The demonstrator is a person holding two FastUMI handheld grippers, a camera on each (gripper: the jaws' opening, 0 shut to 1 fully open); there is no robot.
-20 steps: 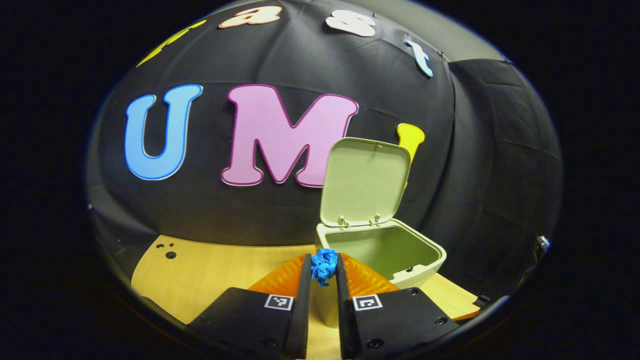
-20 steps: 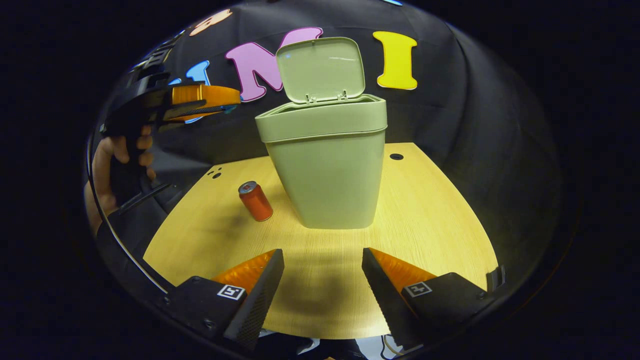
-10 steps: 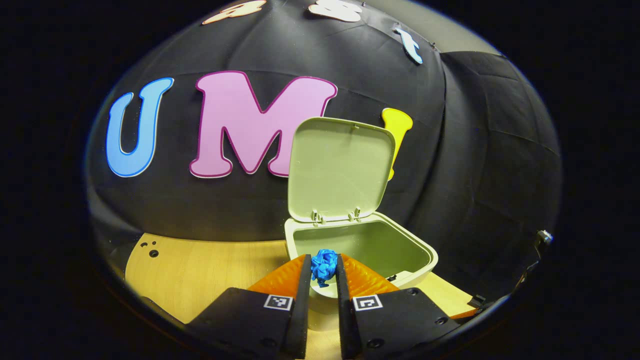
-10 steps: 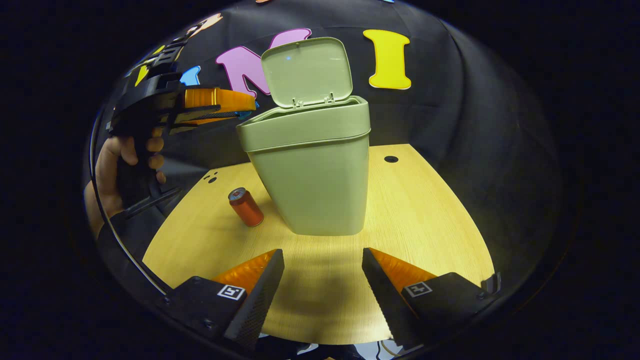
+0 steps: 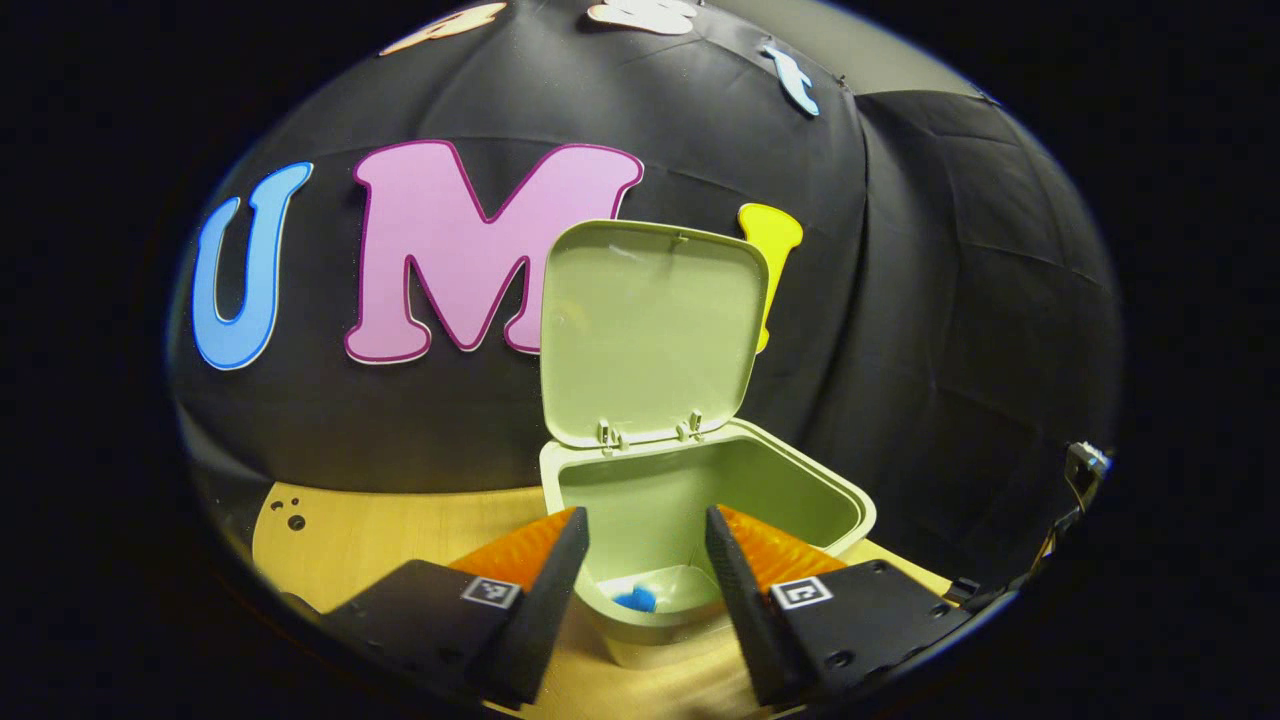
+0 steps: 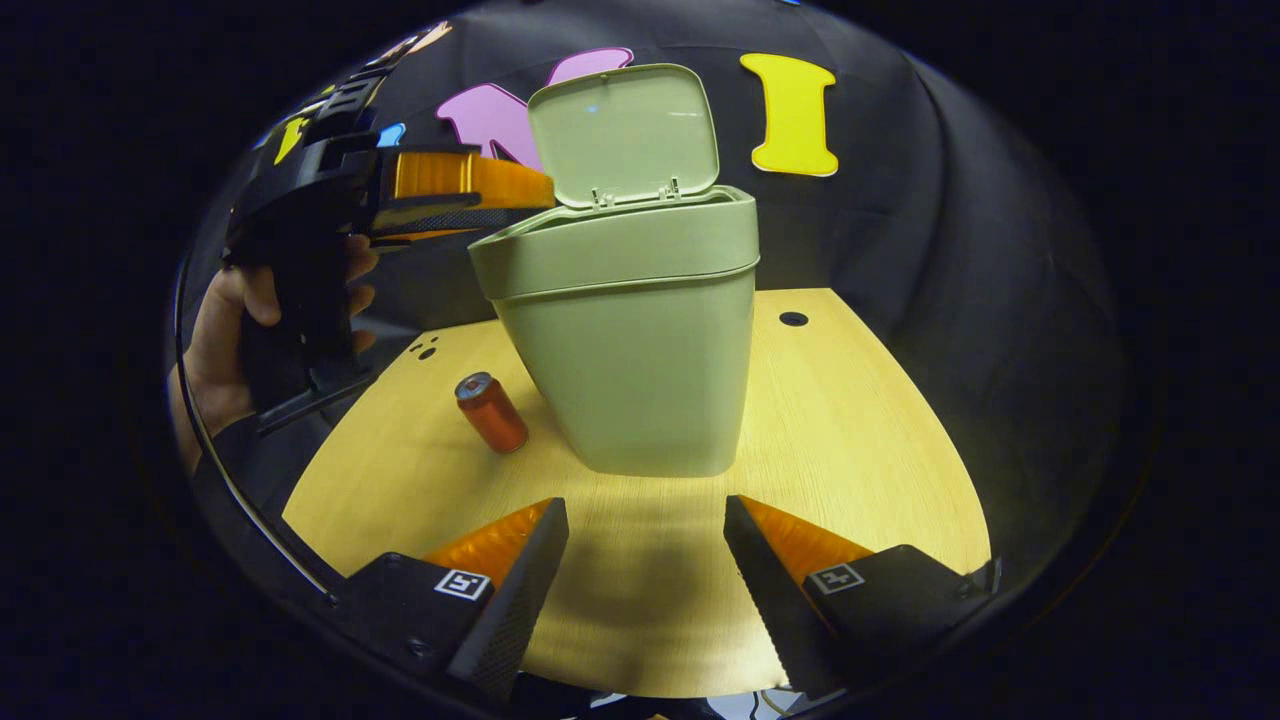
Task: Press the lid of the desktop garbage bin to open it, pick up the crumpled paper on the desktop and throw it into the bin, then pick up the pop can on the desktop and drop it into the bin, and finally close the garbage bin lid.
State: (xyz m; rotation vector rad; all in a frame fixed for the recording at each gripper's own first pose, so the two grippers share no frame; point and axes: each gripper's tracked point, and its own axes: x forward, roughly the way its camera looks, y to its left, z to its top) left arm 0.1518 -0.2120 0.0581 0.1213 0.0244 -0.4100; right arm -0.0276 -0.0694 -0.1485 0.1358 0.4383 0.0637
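In the left gripper view, my left gripper (image 5: 640,545) sits at 6 o'clock with its jaws spread wide and nothing between them, poised just above the near rim of the bin (image 5: 850,500). Between the fingers I look down into the bin, where the crumpled paper (image 5: 636,599) lies on the bottom. Beyond it, at 12 o'clock from the opening, the lid (image 5: 652,330) stands upright on its hinges, with the table (image 5: 380,520) showing at 8 o'clock. In the right gripper view, my right gripper (image 6: 645,545) is at 6 o'clock, its jaws likewise wide and empty, held low over the table (image 6: 850,440) and well apart from everything on it. Farther on, near the center, stands the bin (image 6: 630,340); the can (image 6: 491,411) stands on the table just beside its base, at 9 o'clock from it. Up at 10 o'clock, a hand (image 6: 215,340) grips the handle of the left gripper (image 6: 520,200), whose fingertips reach over the bin's rim. Farthest, at 12 o'clock, the raised lid (image 6: 622,135).
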